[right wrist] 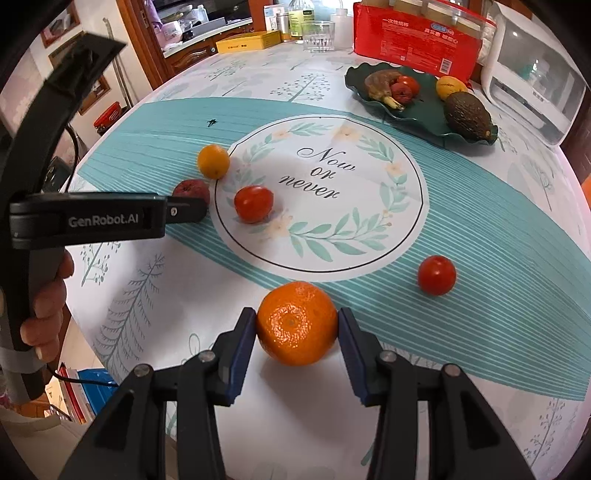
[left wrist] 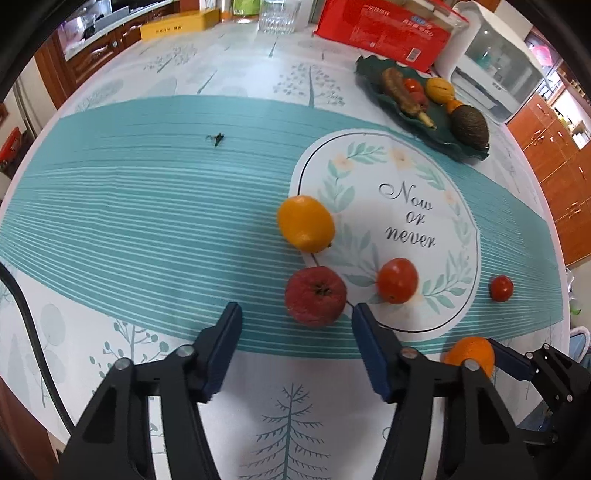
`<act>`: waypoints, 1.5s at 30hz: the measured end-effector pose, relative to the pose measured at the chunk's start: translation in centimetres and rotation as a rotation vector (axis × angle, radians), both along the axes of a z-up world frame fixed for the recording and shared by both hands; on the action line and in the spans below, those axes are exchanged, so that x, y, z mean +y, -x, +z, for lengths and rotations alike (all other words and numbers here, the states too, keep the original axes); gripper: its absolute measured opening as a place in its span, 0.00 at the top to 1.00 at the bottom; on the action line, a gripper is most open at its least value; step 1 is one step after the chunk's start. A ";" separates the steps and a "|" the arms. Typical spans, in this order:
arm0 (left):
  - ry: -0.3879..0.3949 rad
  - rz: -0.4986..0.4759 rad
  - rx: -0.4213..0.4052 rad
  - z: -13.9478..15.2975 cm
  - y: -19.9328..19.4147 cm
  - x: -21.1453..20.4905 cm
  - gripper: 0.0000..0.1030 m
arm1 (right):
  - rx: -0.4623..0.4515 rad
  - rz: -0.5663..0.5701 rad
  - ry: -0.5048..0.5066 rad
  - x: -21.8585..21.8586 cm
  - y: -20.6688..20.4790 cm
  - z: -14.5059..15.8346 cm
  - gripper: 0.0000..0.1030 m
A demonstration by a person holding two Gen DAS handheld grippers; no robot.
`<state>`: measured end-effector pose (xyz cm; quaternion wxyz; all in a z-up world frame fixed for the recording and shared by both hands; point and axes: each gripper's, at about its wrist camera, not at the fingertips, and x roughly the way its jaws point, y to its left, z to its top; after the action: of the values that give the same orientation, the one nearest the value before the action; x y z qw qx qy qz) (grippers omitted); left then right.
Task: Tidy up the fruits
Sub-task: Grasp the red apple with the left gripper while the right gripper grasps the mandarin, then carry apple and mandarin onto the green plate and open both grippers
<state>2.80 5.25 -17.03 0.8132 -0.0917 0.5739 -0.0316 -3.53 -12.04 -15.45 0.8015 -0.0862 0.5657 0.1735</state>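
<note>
Left wrist view — my left gripper hangs over the tablecloth, jaws apart and empty, red apple just ahead. Right wrist view — my right gripper clamps the mandarin; green fruit plate sits far back.

A home dining area beside a kitchen. A round table wears a printed tablecloth reading "Now or never". At its far edge stand a glass tumbler, a red pack of paper cups, a yellow tin and a white countertop appliance. Reddish wooden cabinets and a counter with jars line the walls.
</note>
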 end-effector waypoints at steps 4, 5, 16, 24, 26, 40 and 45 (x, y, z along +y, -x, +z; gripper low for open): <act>0.004 -0.007 -0.005 -0.1 -0.2 -0.3 0.56 | 0.002 -0.004 -0.006 -0.1 -0.2 -0.1 0.56; 0.010 -0.009 -0.007 -0.1 -0.3 -0.3 0.59 | 0.003 -0.004 -0.006 -0.2 -0.3 -0.1 0.56; -0.024 -0.027 -0.006 0.3 -0.2 -1.2 0.71 | 0.004 -0.005 -0.028 -0.5 -0.9 0.4 0.57; -0.036 -0.076 -0.020 3.2 0.0 -2.2 0.71 | -0.023 -0.035 -0.066 -1.4 -2.4 2.5 0.57; -0.033 -0.093 -0.040 4.5 -0.5 -2.8 0.71 | -0.033 -0.045 -0.080 -1.6 -3.1 3.4 0.57; -0.067 -0.241 -0.194 15.7 -10.1 -6.2 0.71 | -0.169 -0.112 -0.078 -4.4 -11.9 11.9 0.57; -0.075 -0.285 -0.232 18.5 -14.9 -8.1 0.71 | -0.239 -0.173 -0.064 -6.2 -17.6 15.0 0.57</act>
<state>17.70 -2.86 1.49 0.8639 0.0255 0.4844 -0.1355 14.02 -18.25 -0.46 0.8774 -0.0317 0.4657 0.1103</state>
